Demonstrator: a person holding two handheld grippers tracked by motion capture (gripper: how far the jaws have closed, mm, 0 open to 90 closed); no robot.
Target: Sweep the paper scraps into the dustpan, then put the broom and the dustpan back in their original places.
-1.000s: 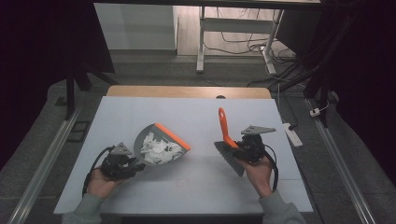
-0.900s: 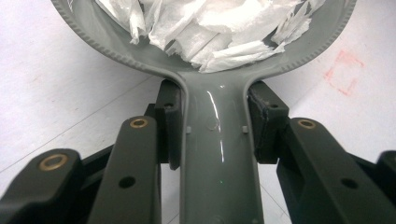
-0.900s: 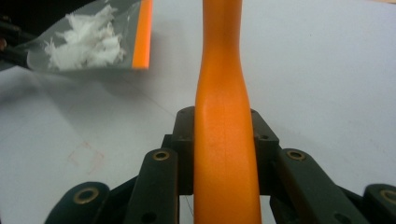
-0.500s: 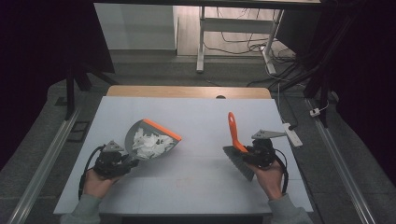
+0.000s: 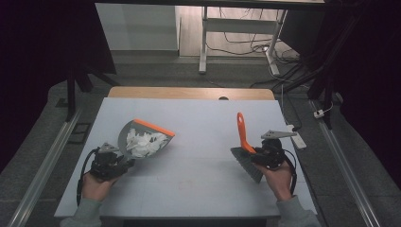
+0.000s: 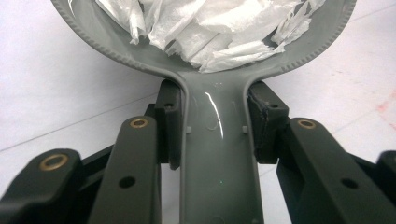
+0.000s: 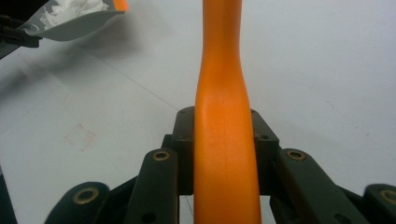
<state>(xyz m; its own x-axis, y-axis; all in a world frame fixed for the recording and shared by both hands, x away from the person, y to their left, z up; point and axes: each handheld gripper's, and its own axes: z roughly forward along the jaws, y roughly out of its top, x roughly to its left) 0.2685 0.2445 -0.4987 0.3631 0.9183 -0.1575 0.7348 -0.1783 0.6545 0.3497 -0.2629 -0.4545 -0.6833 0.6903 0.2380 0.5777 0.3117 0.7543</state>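
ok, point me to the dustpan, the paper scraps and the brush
dustpan (image 5: 124, 136), high view, grey left rim
paper scraps (image 5: 144, 143), high view, middle of the white pile
brush (image 5: 242, 134), high view, orange handle

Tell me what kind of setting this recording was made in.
Most likely a lab or recording studio rather than a home: a plain white table stands between floor rails, loose cables run behind it, and dark drapes frame the sides.

Glossy grey plastic dustpan (image 6: 219, 140)
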